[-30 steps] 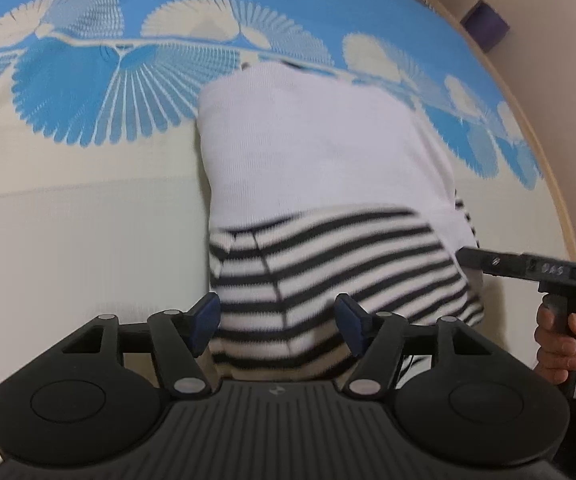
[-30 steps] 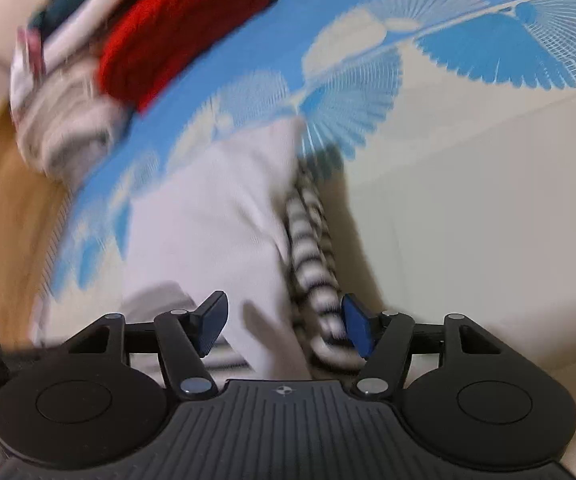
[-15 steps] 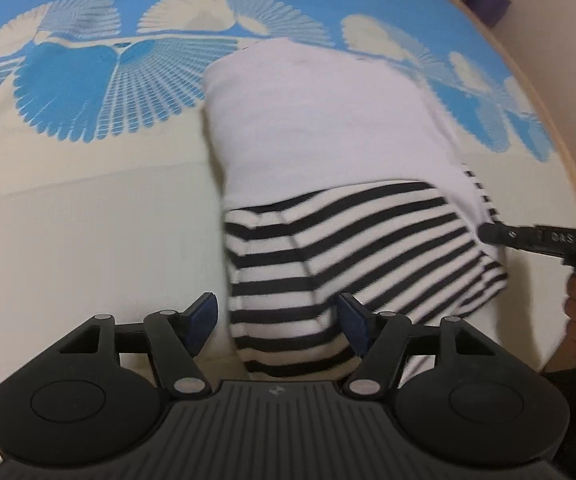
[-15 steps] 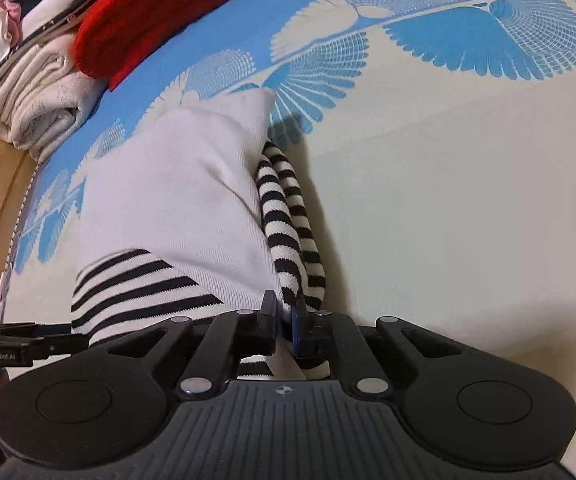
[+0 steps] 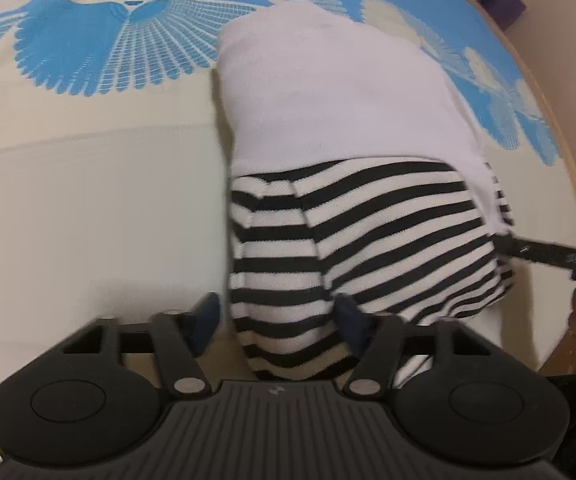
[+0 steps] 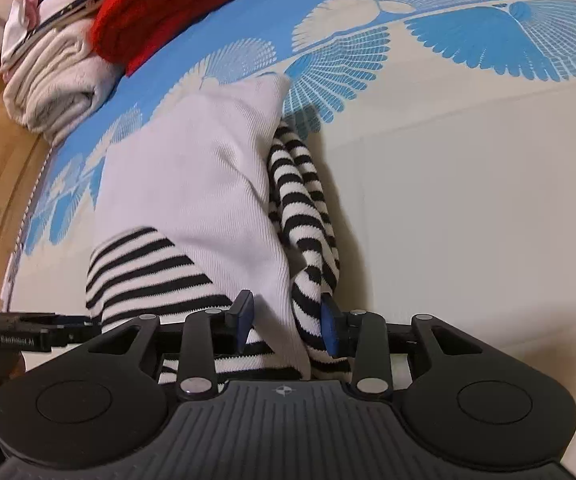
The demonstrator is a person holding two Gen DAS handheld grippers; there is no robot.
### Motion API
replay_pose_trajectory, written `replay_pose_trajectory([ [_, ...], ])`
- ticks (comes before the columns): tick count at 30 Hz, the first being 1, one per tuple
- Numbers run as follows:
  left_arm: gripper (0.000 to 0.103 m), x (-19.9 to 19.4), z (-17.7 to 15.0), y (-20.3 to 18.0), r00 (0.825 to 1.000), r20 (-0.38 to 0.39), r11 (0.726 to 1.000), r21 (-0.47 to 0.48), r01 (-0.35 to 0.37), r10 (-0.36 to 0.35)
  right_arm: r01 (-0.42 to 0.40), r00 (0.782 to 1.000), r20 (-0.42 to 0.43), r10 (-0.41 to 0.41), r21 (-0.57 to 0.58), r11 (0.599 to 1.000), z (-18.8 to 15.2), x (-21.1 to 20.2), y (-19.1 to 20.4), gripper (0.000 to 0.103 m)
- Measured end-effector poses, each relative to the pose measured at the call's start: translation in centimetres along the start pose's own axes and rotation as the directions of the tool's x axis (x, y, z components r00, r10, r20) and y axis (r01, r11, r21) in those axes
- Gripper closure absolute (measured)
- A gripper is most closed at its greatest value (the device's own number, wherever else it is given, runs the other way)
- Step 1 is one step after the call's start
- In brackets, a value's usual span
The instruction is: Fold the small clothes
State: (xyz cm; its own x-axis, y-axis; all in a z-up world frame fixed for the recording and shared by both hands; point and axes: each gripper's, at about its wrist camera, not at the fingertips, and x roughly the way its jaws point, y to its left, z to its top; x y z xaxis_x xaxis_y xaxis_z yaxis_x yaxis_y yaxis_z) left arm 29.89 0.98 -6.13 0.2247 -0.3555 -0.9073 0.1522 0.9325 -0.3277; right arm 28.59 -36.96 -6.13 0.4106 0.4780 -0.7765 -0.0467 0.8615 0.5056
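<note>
Your sweater [image 5: 340, 120] lies half folded; the left gripper [image 5: 275, 320] is closing around its near striped edge, the right gripper [image 6: 285, 320] opening there.

the folded garment [image 5: 340, 128] lies on the bedspread [image 5: 87, 208], centre of the left wrist frame, its near edge at the bottom. the left gripper [image 5: 277, 326] sits at lower centre, jaws closing with that near edge between them. the right gripper [image 5: 548, 254] enters from the right edge, at the garment's right side. in the right wrist frame, a stack of clothes [image 6: 71, 40] occupies the upper left, beyond the garment [image 6: 191, 184].
</note>
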Motion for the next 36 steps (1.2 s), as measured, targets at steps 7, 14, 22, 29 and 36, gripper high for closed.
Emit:
replay_pose_trajectory([
  [7,0.062,-1.6,0.4,0.3,0.997,0.071,0.999,0.013,-0.04,0.039,-0.122,0.989,-0.072,0.129,0.1,0.988,-0.7,0.2,-0.8,0.097],
  [14,0.059,-1.1,-0.7,-0.6,0.995,0.019,0.99,0.107,-0.095,0.094,0.009,1.0,0.01,-0.01,0.082,0.997,-0.2,-0.7,-1.2,0.102],
  [22,0.027,-8.2,-2.9,-4.1,0.935,0.267,0.954,0.122,-0.274,0.235,0.22,0.951,0.238,-0.199,-0.067,0.973,-1.1,-6.5,2.0,0.081],
  [29,0.013,-15.2,-8.2,-8.5,0.834,0.474,0.941,0.036,-0.338,0.281,0.218,0.877,0.461,-0.135,-0.131,0.967,-7.2,-14.2,7.7,0.03],
  [36,0.009,-18.0,-13.8,-13.3,0.772,0.545,0.922,-0.002,-0.388,0.326,0.245,0.839,0.525,-0.142,-0.131,0.961,-13.7,-15.9,10.6,0.025],
])
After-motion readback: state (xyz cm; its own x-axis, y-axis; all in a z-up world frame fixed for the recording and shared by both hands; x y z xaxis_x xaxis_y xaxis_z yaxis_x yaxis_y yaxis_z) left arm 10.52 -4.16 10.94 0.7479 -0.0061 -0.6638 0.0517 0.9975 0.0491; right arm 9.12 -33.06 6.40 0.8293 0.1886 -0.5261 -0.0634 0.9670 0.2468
